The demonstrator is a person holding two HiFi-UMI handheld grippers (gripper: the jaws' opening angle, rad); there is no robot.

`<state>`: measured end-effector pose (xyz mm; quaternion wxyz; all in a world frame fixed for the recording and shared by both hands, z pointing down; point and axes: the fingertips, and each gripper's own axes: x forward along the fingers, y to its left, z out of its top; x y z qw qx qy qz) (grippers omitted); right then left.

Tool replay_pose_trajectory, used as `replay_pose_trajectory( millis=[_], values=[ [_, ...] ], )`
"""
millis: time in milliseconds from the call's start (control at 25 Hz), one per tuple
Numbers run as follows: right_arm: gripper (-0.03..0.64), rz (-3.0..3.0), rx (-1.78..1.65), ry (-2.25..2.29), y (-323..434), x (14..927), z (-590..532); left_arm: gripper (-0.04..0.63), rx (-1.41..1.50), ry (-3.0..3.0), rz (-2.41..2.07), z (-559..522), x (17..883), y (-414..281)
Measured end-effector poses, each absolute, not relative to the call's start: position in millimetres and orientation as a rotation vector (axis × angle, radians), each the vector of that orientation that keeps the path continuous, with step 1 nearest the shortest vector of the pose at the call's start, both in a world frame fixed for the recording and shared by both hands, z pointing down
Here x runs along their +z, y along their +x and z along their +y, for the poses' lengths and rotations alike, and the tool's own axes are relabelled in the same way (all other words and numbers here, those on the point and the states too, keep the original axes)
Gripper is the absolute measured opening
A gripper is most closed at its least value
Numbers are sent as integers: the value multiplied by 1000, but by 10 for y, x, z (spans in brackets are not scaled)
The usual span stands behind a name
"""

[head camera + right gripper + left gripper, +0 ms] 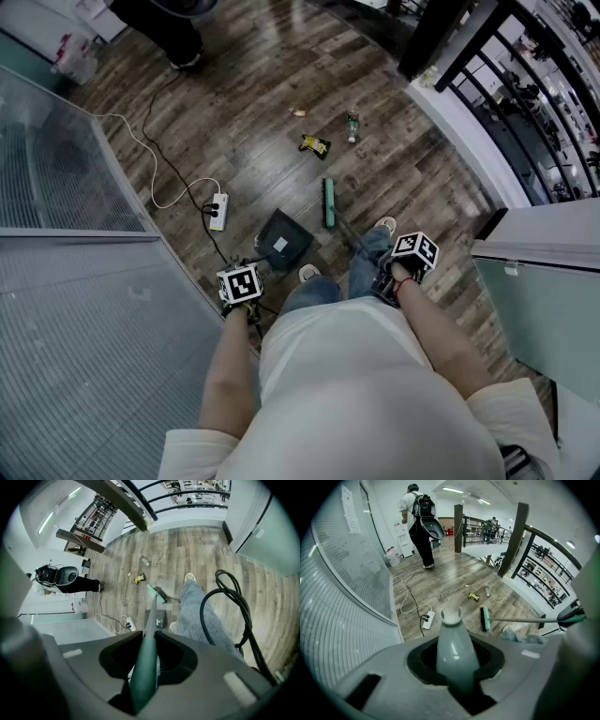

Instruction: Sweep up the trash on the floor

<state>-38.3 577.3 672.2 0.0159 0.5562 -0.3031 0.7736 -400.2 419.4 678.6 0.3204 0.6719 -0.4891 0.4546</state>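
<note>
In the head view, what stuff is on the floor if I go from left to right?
Power strip → dustpan → broom head → bottle.

Floor (262, 103): grey-brown wood planks with streaky grain.
Dustpan (283, 240): dark grey, with a small white label.
Dustpan handle (454, 653): pale grey.
Broom head (329, 203), just right of the dustpan: teal green with dark bristles.
Broom handle (145, 663): teal green.
Power strip (217, 211), left of the dustpan: white, with white and black cables.
Wrapper (315, 144), beyond the dustpan: yellow and black.
Marker cubes (240, 283): black squares on white.
Jeans (319, 292), near the dustpan: blue.
</note>
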Motion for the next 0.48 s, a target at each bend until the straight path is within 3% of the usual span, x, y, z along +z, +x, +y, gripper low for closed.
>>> replay_pose_trajectory(
  millis=[480],
  values=[
    [97,-954,2400,1737,-389,6691,5734,92,1192,1768,-1264,4242,6570,-3861]
  ],
)
